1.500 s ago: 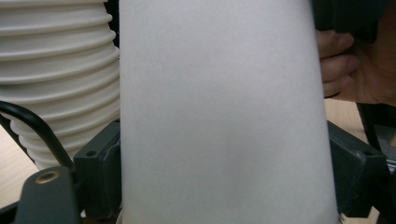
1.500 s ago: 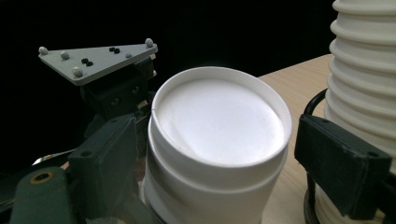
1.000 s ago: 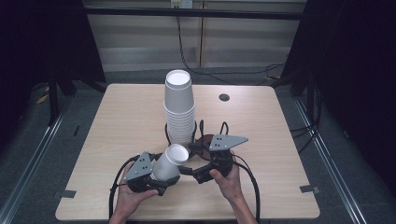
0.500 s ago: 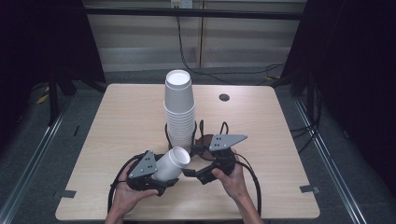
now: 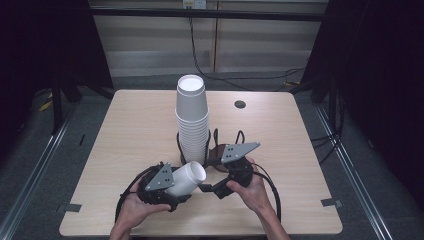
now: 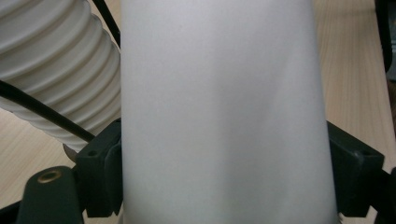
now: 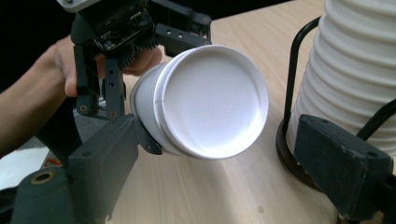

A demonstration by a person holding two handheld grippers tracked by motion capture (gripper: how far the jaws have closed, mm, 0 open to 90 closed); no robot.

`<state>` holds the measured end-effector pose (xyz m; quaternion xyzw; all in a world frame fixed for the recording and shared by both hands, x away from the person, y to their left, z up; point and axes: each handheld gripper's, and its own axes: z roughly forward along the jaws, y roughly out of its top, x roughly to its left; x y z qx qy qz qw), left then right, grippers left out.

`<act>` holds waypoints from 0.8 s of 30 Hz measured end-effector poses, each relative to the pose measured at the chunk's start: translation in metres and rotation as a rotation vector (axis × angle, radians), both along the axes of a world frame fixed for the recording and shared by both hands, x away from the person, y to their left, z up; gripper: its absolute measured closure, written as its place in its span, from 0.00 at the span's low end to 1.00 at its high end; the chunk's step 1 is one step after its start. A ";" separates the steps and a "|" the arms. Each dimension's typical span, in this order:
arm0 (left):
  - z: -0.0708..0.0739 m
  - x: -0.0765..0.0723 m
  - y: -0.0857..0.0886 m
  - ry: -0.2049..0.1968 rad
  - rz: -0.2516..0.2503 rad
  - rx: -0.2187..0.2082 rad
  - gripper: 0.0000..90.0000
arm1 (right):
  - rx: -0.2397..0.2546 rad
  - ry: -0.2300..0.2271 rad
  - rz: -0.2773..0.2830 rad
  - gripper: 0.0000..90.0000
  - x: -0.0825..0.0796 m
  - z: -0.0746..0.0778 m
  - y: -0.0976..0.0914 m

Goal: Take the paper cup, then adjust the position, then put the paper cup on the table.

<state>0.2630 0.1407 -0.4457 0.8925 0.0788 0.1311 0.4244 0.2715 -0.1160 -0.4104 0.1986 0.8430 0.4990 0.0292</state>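
Here a smooth white foam cup, tapered and lying sideways, is clamped by the left gripper. Its round base is faced by the right gripper, spread open, beside the ribbed cup stack.

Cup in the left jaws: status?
Left gripper shut on cup, held sideways. Right gripper open, jaws facing its base. Cup stack in wire holder close behind.
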 end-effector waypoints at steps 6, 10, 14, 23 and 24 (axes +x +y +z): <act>0.003 0.000 -0.003 -0.007 -0.016 0.047 0.18 | -0.053 0.012 0.017 0.15 0.001 -0.001 -0.002; 0.007 -0.001 -0.006 -0.016 -0.033 0.073 0.18 | -0.095 0.026 0.033 0.15 0.002 -0.003 -0.001; 0.010 0.000 -0.009 -0.024 -0.022 0.109 0.18 | -0.126 0.023 0.041 0.16 0.003 -0.003 -0.002; 0.016 -0.001 -0.019 -0.044 -0.069 0.192 0.18 | -0.233 0.053 0.096 0.20 0.006 -0.002 0.004; 0.016 -0.001 -0.020 -0.053 -0.067 0.201 0.18 | -0.245 0.052 0.096 0.19 0.006 -0.002 0.004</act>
